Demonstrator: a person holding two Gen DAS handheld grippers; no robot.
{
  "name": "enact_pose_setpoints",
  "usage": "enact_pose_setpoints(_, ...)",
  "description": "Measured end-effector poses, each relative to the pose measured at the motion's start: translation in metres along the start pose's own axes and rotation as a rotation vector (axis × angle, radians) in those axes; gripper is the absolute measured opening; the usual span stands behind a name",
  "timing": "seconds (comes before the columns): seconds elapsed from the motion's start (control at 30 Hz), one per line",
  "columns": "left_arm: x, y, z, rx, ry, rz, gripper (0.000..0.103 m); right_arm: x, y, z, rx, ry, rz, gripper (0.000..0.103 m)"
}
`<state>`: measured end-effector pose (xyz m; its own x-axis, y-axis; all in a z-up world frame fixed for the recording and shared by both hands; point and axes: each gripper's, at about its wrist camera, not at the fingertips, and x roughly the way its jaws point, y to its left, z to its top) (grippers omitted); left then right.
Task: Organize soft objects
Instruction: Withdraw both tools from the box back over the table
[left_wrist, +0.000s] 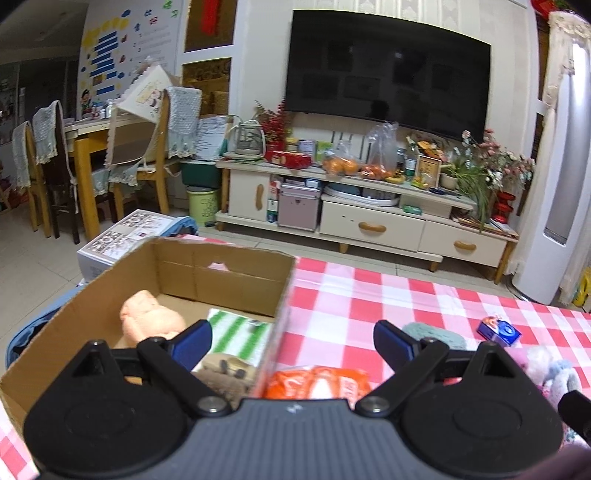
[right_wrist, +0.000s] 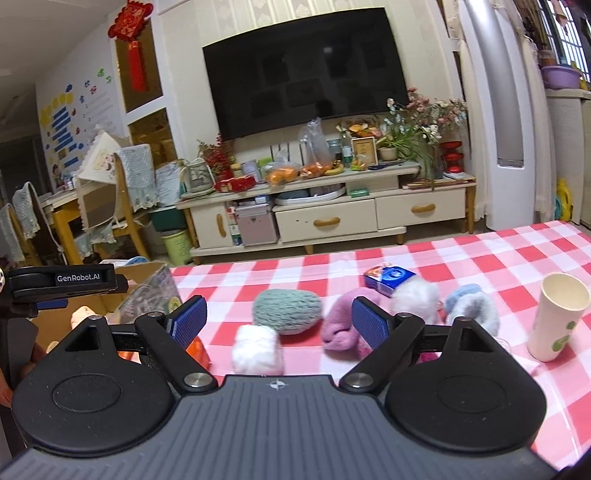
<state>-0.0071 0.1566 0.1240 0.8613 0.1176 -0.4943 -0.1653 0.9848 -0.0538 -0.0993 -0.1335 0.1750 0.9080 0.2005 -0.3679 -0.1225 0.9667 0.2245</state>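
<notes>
Both tongs gape empty — right tongs (right_wrist: 279, 319) should close gently on the white pompom (right_wrist: 257, 349) at six o'clock, left tongs (left_wrist: 291, 339) staying clear.

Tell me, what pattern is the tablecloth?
Red-and-white checks on the tablecloth, clearest in the right wrist view.

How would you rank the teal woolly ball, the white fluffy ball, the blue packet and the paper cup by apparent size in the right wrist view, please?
1. Paper cup and teal woolly ball: look alike.
2. White fluffy ball: sits nearer the camera, so unsure.
3. Blue packet: smallest, but farthest away.
</notes>
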Motion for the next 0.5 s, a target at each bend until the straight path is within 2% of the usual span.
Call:
enact_pose_setpoints(0.07, -0.001, -0.006, -0.001, 0.011, -0.001, -0.007, 0.100, -0.003, -0.004, -0.002, 0.005, 0.001, -0.012, 0.103)
enact_pose_setpoints(0.5, -0.006, -0.045, -0.010, 0.084, -0.005, -0.051, 0.102, -0.015, -0.010, -0.015, 0.031, -0.017, -0.100, 0.103)
